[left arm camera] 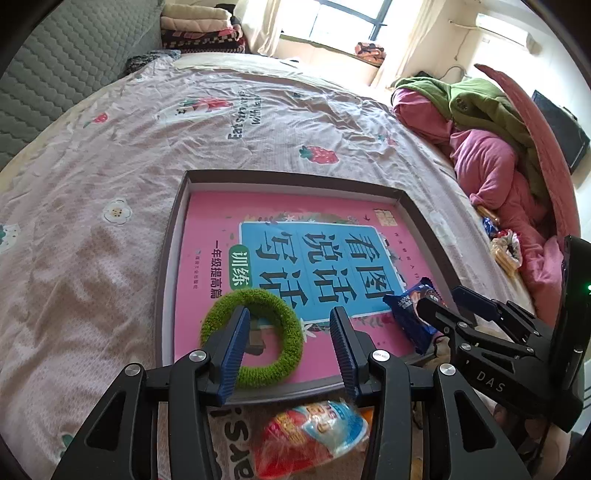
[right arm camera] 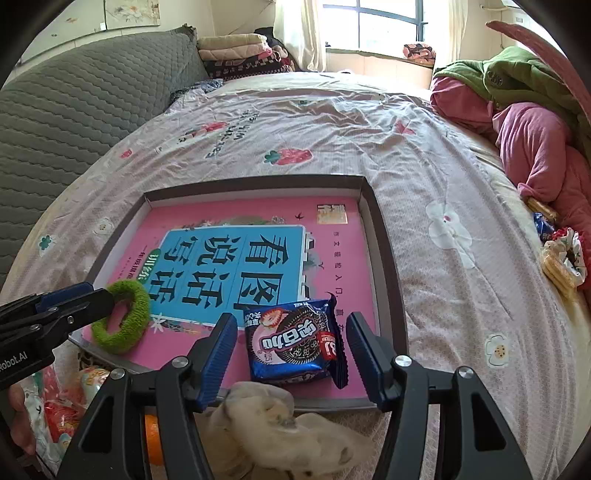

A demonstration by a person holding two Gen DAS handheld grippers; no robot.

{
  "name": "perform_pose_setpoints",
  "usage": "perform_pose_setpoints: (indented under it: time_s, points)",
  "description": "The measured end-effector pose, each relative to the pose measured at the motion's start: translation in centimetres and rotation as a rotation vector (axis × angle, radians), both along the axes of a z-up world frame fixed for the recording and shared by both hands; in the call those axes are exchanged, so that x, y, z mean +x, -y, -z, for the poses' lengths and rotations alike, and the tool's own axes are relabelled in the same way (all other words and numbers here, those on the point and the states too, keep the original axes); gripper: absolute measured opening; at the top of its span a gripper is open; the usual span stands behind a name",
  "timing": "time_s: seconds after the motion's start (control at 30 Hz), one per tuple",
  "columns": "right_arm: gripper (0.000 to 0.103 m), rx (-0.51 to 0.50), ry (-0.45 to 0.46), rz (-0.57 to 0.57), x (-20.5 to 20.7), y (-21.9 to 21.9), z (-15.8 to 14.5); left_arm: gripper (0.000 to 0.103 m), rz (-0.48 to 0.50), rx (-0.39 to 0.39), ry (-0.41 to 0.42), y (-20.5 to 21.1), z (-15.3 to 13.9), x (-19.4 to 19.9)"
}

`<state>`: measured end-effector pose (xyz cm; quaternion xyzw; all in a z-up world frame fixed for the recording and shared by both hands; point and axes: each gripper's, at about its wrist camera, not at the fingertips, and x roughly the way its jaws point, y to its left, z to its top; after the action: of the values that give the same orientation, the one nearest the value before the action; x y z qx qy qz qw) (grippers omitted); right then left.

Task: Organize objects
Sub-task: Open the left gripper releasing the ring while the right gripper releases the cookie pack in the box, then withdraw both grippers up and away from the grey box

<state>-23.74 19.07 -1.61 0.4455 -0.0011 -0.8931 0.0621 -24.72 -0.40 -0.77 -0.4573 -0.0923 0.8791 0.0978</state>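
Left wrist view: the left gripper (left arm camera: 290, 338) stands released above the green hair ring (left arm camera: 255, 338), which lies in the shallow box (left arm camera: 173, 236) on a pink book (left arm camera: 207, 229); its left finger covers part of the ring.

Right wrist view: the right gripper (right arm camera: 291, 350) is released, jaws either side of the blue biscuit packet (right arm camera: 295, 341) at the box's near right. A pale cloth (right arm camera: 280, 424) hides the near rim.

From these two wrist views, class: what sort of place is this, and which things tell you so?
Most likely a bedroom. The work surface is a bed under a strawberry-print sheet, folded blankets are stacked by a curtained window, and clothes are heaped alongside.
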Motion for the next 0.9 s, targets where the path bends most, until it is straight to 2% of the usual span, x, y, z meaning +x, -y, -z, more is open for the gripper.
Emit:
perform_pose_setpoints:
  time_s: [0.4, 0.47, 0.53, 0.9]
  points:
    - [0.061, -0.005, -0.054, -0.004, 2.1, -0.2, -2.7, 0.047, -0.005, -0.03, -0.059, -0.3, -2.7, 2.7]
    - [0.061, -0.006, -0.063, -0.006, 2.6, -0.2, -3.2, 0.05, -0.006, -0.034, -0.07, -0.3, -3.3, 3.2]
    - [0.061, -0.007, -0.073, -0.008, 3.1, -0.1, -3.7, 0.057, -0.008, -0.03, -0.078, -0.2, -3.7, 3.7]
    - [0.065, -0.006, -0.116, -0.015, 5.9, 0.2, -5.5, 0.06, -0.026, -0.017, -0.11, 0.4, -5.3, 6.4]
